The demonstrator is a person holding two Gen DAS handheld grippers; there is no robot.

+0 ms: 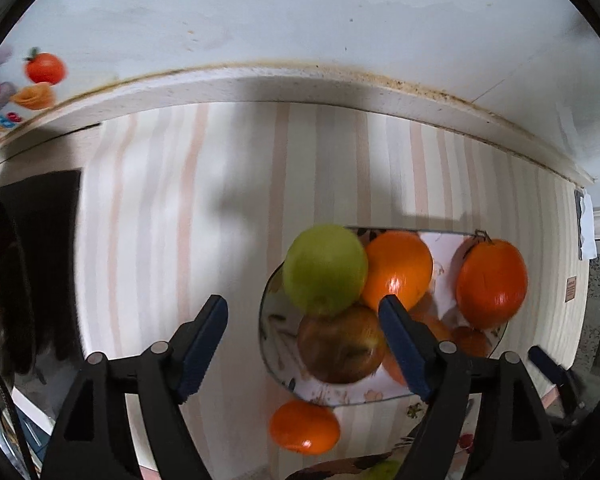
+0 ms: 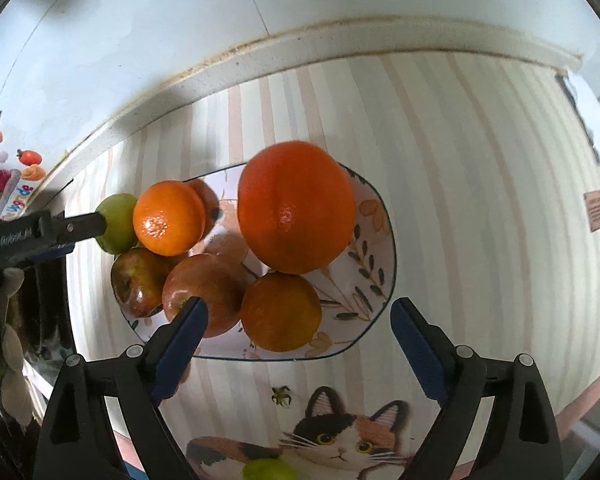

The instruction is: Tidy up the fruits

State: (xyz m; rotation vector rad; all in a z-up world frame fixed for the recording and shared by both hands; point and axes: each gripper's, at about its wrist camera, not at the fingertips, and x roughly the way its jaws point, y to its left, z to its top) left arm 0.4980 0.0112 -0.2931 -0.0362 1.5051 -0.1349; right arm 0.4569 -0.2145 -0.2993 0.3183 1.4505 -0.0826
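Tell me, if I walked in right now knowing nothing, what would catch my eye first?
Probably the patterned plate heaped with fruit on the striped mat: a big orange toward its right, a green apple at its left edge, red apples in front. Next, the cartoon cat printed on the mat just below the plate. Both open grippers, the right gripper and the left gripper, hang above the plate with nothing in them.

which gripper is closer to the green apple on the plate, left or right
Left. The left gripper hangs open right beside the green apple, its finger reaching the fruit's edge. The right gripper is open over the plate's near side, several fruits away.
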